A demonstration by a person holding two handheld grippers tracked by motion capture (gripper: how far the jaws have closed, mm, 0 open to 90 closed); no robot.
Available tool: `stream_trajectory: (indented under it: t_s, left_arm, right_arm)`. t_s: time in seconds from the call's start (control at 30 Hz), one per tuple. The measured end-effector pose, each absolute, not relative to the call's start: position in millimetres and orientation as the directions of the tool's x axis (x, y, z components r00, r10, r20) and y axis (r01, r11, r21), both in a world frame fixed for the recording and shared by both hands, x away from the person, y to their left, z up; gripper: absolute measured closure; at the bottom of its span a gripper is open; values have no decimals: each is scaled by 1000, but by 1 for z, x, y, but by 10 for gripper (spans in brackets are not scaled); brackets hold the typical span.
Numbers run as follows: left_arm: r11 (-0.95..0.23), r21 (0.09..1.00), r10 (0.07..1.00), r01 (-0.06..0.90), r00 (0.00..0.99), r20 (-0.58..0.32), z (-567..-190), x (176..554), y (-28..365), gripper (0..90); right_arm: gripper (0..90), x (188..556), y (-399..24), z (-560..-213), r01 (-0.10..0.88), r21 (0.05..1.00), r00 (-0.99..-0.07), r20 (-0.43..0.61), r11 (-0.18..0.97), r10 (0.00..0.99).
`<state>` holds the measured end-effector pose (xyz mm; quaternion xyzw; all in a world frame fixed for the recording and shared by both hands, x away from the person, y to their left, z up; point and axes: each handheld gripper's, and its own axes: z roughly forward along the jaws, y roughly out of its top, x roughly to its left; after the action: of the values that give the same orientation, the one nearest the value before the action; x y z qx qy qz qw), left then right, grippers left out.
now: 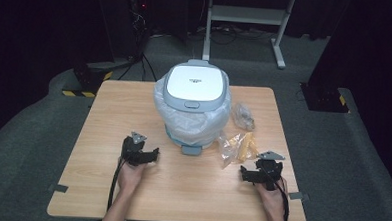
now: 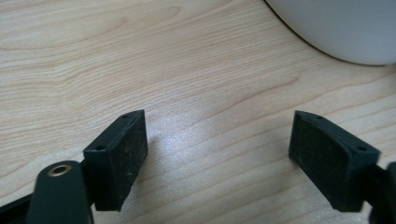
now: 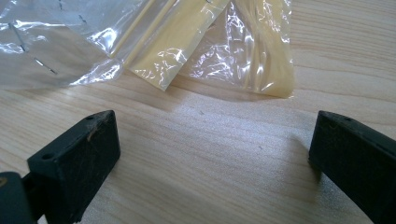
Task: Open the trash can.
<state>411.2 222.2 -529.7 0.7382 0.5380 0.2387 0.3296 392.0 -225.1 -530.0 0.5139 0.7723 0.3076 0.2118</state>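
One white lidded bin (image 1: 193, 103) stands at the middle of the bench (image 1: 108, 116), lid shut, a clear liner bag bunched around its rim; its contents cannot be seen. Two clear bags lie at its four o'clock: one bag of yellow sticks (image 1: 240, 147) and one small bag (image 1: 244, 116) with greyish contents farther back. The left hand-held gripper (image 1: 154, 154) rests at the bin's seven o'clock, jaws apart and empty. The right hand-held gripper (image 1: 242, 173) sits just at six o'clock of the yellow sticks, jaws wide apart, holding nothing.
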Motion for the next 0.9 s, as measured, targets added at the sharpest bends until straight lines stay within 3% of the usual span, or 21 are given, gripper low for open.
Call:
stream_trajectory:
  t_s: [0.9]
  left_arm:
    - [-157, 741, 957, 653, 286, -49, -524, 406, 232, 193]
  right_arm:
    - [15, 392, -225, -530, 663, 693, -384, -11, 284, 923]
